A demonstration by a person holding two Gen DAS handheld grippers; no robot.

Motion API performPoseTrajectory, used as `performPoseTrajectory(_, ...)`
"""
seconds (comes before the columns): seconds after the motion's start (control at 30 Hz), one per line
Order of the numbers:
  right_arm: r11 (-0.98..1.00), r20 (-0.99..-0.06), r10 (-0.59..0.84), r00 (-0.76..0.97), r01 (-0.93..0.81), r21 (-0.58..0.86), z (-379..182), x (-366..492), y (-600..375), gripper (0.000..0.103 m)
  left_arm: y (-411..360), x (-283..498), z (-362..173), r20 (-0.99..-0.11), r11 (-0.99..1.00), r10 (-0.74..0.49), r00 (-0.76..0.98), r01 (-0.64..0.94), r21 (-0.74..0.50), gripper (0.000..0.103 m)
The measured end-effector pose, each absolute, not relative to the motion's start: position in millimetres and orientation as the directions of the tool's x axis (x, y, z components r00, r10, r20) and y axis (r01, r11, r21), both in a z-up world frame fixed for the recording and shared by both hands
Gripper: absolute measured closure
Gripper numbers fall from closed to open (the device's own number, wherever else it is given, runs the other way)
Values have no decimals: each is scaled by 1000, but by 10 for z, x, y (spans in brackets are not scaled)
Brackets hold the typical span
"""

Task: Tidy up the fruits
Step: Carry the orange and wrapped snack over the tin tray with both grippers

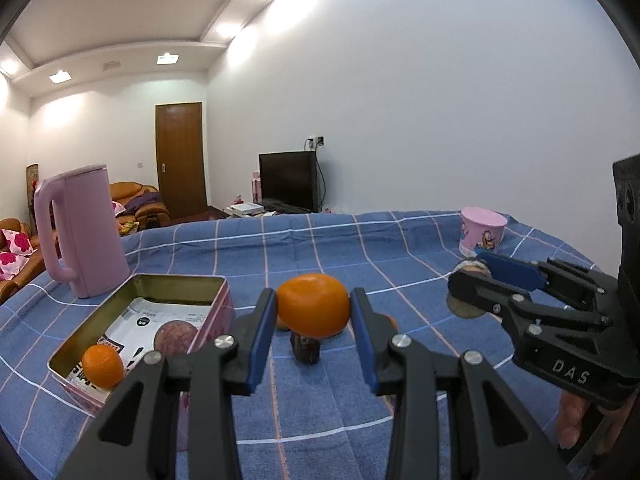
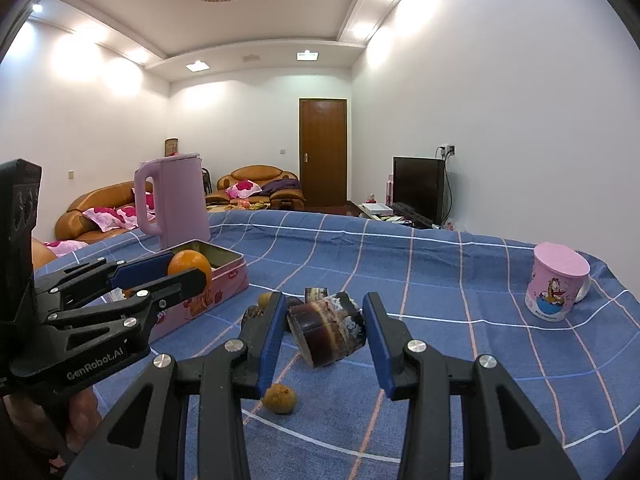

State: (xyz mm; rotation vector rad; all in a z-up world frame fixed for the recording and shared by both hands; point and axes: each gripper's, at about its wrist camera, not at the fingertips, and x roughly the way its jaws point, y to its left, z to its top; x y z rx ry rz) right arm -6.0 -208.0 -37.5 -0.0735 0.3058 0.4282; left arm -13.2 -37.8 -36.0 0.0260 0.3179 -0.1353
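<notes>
**Both grippers holding fruit above the checked cloth**

The left gripper [image 1: 313, 312] is pinching a tangerine [image 1: 313, 305] between its blue pads [image 1: 262, 334], with both pads pressing on the sides of the fruit. The tangerine is hanging clear of the blue checked cloth [image 1: 320, 248], above a dark date-like fruit [image 1: 306, 347] that is lying on the cloth.

The right gripper [image 2: 326, 330] is pinching a short dark sugarcane piece [image 2: 326, 330], which is sitting tilted between the pads. In the left wrist view, the same gripper [image 1: 468, 280] is showing only a round brownish end of the piece [image 1: 460, 308] beyond its fingers.

The pink tin box [image 1: 216, 320] is standing open on the cloth, to the left of the left gripper. Inside it, a second tangerine [image 1: 103, 366] is lying at the near corner and a round purple fruit [image 1: 175, 337] is lying beside it, both on printed paper.

A small brownish-yellow fruit [image 2: 279, 398] is lying on the cloth below the right gripper. More small fruits [image 2: 256, 312] are lying behind the left finger of that gripper; their kind cannot be told.

A pink kettle [image 1: 82, 236] is standing behind the tin box. A pink cup [image 2: 556, 288] is standing upside down near the right edge of the cloth, well apart from the fruits.
</notes>
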Motion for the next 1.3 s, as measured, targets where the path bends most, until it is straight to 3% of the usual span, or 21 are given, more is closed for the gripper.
performPoseTrajectory(0.43, 890, -361, 418, 834, -455, -21, -396, 67, -1937, 61, -271, -61, -392, -370, 993, -108, 923, 117, 2, 64)
performPoseTrajectory(0.73, 844, -401, 486, 777, -536, -15, -350, 251, -1502, 61, 138, 68, -402, -421, 999, -27, 907, 37, 15, 64)
performPoseTrajectory(1.3, 745, -408, 606, 683, -667, -9, -182, 469, -515, 61, 1131, 334, -252, -439, 988, 149, 886, -150, 33, 64)
